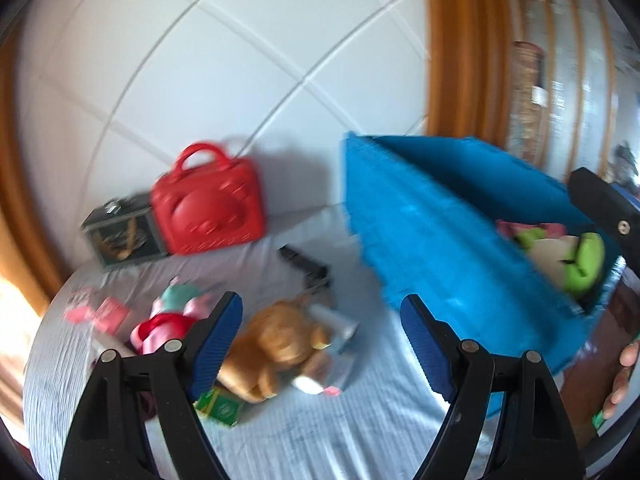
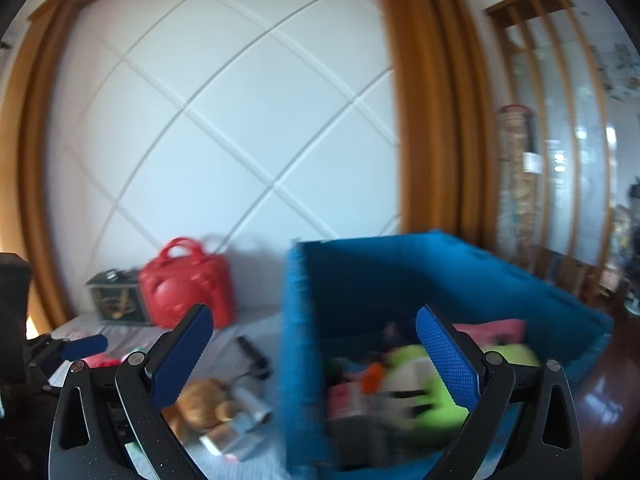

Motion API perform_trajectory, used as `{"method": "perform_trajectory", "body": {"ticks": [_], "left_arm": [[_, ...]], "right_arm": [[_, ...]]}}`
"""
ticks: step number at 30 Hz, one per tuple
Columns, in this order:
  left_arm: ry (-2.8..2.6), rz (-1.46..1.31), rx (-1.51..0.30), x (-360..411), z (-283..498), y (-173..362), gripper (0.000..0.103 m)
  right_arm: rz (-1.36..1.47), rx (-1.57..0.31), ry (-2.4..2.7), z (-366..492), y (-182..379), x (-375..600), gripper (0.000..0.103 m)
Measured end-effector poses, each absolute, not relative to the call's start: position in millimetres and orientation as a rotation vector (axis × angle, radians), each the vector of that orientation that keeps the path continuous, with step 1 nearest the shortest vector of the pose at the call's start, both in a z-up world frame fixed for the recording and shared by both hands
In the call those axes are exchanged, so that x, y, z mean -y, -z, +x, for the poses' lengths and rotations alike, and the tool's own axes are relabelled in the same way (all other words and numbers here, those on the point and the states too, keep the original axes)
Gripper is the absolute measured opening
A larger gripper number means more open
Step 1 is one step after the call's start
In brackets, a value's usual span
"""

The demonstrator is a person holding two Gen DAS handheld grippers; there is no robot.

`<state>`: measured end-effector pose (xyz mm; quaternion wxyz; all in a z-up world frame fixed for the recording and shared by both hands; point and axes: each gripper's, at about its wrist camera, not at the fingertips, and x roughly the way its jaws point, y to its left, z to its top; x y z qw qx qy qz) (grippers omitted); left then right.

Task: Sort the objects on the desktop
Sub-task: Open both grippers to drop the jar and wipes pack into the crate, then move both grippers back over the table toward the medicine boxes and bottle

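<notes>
My left gripper (image 1: 324, 338) is open over a pale blue striped cloth (image 1: 320, 432), with nothing between its blue pads. Just ahead of it lies a brown teddy bear (image 1: 276, 344), with a pink plush toy (image 1: 172, 316) to its left and a green box (image 1: 220, 406) in front. A blue fabric bin (image 1: 440, 232) stands at the right and holds a green and white plush (image 1: 576, 264). My right gripper (image 2: 316, 356) is open and empty, facing the bin's near corner (image 2: 304, 340). The teddy bear (image 2: 204, 400) lies to its lower left.
A red handbag (image 1: 210, 208) and a dark box (image 1: 120, 232) stand by the white padded wall. A black object (image 1: 308, 266) and pink cards (image 1: 108, 312) lie on the cloth. A hand (image 1: 624, 376) shows at the right edge. Wooden floor (image 2: 600, 400) lies right of the bin.
</notes>
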<state>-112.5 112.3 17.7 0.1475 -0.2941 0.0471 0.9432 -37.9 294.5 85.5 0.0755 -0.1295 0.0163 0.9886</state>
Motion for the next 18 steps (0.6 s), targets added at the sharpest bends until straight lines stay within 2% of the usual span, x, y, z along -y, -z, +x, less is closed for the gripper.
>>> {"method": "perform_trajectory", "body": {"ticks": [9, 18], "left_arm": [[-2.856, -1.019, -0.064, -7, -133, 13, 0.081], [-2.926, -1.341, 0.042, 107, -158, 80, 0.081]], "right_arm": [[-0.493, 0.010, -3.122, -74, -65, -216, 0.103], [-0.856, 0.015, -3.120, -120, 1, -161, 0.103]]}}
